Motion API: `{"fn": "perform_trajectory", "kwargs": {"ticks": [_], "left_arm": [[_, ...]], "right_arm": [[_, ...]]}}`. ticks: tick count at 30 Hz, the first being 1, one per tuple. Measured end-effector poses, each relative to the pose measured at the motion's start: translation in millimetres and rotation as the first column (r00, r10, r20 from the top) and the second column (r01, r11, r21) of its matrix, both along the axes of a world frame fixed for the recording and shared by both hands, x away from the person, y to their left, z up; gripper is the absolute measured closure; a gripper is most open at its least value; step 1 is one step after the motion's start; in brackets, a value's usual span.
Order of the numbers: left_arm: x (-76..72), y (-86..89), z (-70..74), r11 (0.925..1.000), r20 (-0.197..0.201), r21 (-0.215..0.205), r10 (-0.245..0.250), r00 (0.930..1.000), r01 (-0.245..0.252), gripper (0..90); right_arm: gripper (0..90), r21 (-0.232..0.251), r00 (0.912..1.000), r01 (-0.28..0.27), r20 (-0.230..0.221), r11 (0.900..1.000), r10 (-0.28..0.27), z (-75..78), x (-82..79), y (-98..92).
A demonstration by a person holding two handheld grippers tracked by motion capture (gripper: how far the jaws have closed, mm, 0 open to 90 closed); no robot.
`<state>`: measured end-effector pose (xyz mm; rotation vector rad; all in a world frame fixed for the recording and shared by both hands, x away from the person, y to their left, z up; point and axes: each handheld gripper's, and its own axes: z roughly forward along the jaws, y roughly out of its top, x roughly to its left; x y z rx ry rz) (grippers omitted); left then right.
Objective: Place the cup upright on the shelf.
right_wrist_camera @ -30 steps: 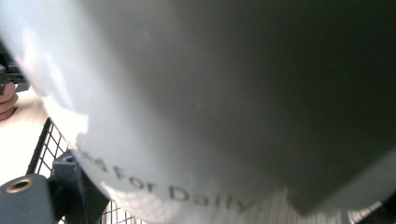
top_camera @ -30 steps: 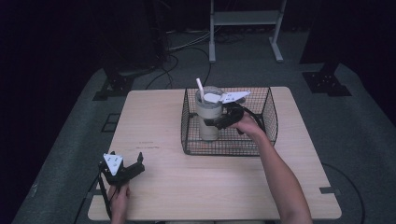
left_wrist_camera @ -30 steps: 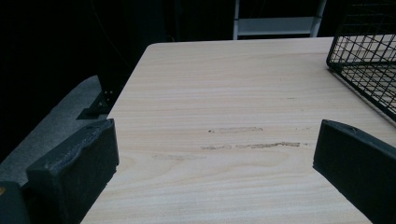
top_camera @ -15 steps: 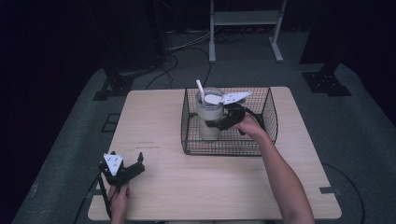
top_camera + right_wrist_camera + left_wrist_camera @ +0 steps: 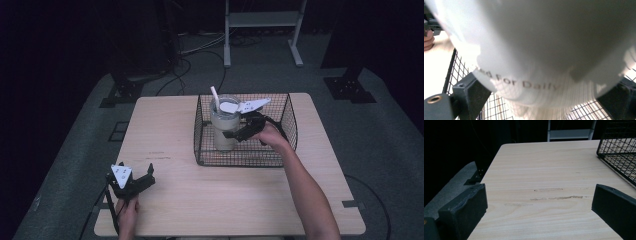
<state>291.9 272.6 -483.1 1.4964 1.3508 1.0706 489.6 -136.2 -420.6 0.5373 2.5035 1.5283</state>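
A pale translucent tumbler with a white straw stands upright in the left part of a black wire basket. My right gripper reaches into the basket from the right and is shut on the tumbler's side. In the right gripper view the tumbler, printed "For Daily", sits between the two jaws of my right gripper. Whether it rests on the basket floor I cannot tell. My left gripper lies open and empty at the table's front left corner, also seen as my left gripper.
The basket sits on the far middle of a light wooden table. The basket's corner shows in the left gripper view beyond bare tabletop. A metal stand and cables lie on the dark floor behind.
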Motion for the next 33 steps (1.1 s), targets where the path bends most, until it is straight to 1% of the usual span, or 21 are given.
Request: {"fn": "perform_trajectory", "kwargs": {"ticks": [5, 13, 17, 18, 30, 33], "left_arm": [[0.0, 0.0, 0.0, 1.0, 0.0, 0.001, -0.002, 1.0, 0.002, 0.0], [-0.1, -0.4, 0.0, 1.0, 0.0, 0.001, -0.002, 1.0, 0.002, 0.0], [-0.1, -0.5, 0.0, 1.0, -0.001, 0.002, -0.002, 1.0, 0.002, 0.0], [-0.2, -0.5, 0.0, 1.0, -0.001, 0.003, -0.002, 1.0, 0.002, 0.0], [-0.2, -0.7, 0.0, 1.0, 0.001, 0.004, -0.003, 1.0, 0.003, 0.0], [-0.2, -0.7, 0.0, 1.0, 0.001, 0.004, -0.003, 1.0, 0.003, 0.0]], "right_arm": [[6.8, 0.013, 0.9997, 0.012, 0.02, 1.0, -0.013, 1.3, -3.1, -4.4], [6.8, 0.009, 0.9994, 0.03, 0.017, 1.0, -0.03, 5.3, -7.0, -14.5], [7.0, 0.012, 0.9988, 0.04, 0.028, 0.999, -0.04, 7.9, -8.9, -19.7], [7.0, 0.013, 0.9988, 0.045, 0.022, 0.999, -0.045, 8.6, -9.3, -20.6], [7.4, 0.004, 0.9979, 0.06, 0.025, 0.998, -0.06, 22.2, -18.7, -28.7], [7.4, -0.002, 0.9976, 0.061, 0.032, 0.998, -0.061, 25.3, -21.0, -32.0]]}}
